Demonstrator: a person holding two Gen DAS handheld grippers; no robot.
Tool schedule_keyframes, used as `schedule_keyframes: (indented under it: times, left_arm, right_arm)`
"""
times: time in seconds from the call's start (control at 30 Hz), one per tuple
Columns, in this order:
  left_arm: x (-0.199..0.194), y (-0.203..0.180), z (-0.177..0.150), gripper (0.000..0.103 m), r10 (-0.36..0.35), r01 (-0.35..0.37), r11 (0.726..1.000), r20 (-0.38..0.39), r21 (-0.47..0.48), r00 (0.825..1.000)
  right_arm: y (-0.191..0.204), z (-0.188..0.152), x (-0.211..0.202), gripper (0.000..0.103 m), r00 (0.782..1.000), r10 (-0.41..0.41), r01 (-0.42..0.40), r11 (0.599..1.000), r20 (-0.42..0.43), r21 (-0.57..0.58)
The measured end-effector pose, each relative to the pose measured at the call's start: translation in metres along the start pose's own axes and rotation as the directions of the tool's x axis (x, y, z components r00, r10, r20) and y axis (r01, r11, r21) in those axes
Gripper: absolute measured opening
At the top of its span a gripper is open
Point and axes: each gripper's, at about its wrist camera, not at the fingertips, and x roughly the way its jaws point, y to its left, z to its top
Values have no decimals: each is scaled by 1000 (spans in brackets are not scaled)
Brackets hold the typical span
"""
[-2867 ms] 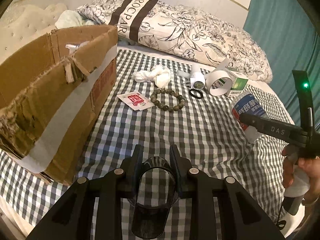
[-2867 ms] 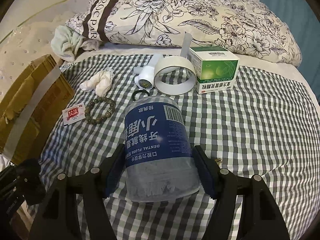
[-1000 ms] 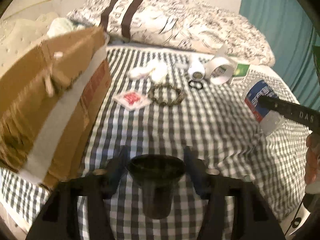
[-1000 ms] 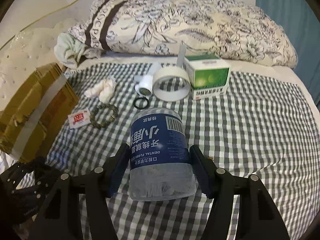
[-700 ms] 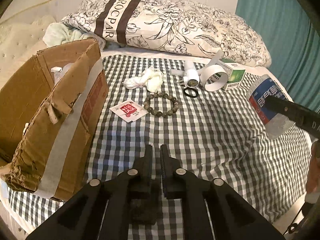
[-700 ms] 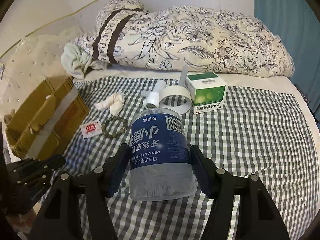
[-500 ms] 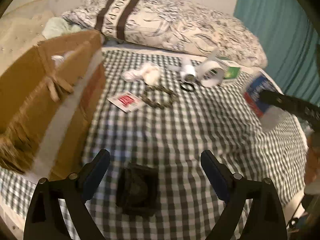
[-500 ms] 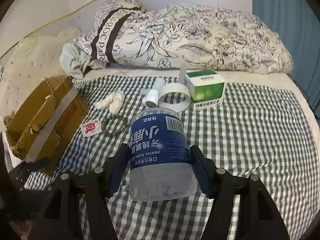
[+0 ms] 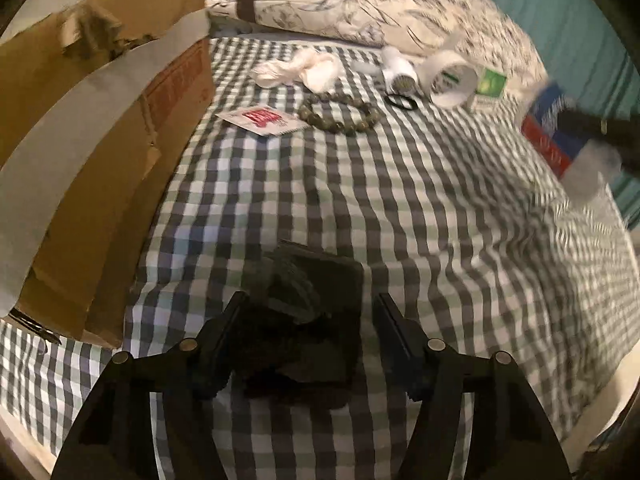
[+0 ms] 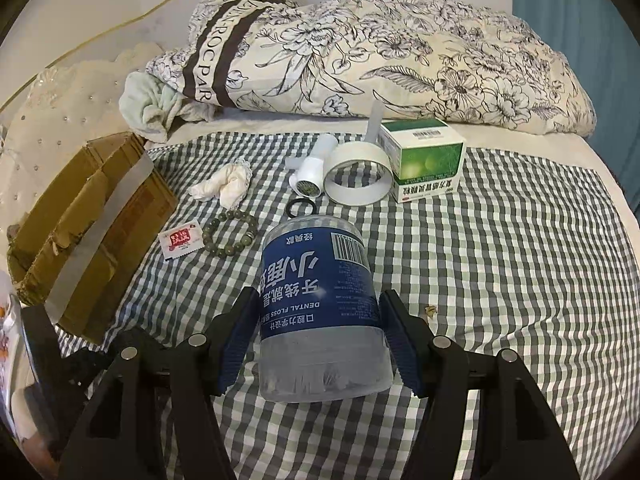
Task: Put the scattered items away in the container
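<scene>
Left wrist view. Bed covered with a checked sheet, picture motion-blurred. Flowered pillow at 12 o'clock, teal curtain at 1 to 2 o'clock. Torn cardboard box with pale tape along its rim fills 9 to 11 o'clock, standing on the sheet. Left gripper at 6 o'clock: fingers spread, having just been closing from wider. A dark crumpled thing lies on the sheet between them; whether the pads touch it I cannot tell, a gap shows on the right side. Further up the sheet, toward 12: red-and-white sachet just beside the box, bead bracelet next to it, white cloth wad above both, black ring, white tube, tape roll, green box. At 2 to 3 o'clock the floss jar shows, blurred, under a black finger.

Right wrist view. Same checked sheet, sharp. Pillow along 12 o'clock, wall behind, padded cream headboard at 9 to 10. Right gripper at 6 o'clock pinches the floss jar by its sides, held off the sheet, label upside down. Cardboard box at 8 to 9 o'clock, well apart from the jar. Left gripper's black frame shows at 7 o'clock.
</scene>
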Motion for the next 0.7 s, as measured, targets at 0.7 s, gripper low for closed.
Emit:
schedule_keyframes:
  times: [0.7]
  left_arm:
    - [-37,4,19,46,-8,10,1000,89,-25,996]
  right_arm:
    - [3,1,-9,62,1000,17,-17,1000,12,7]
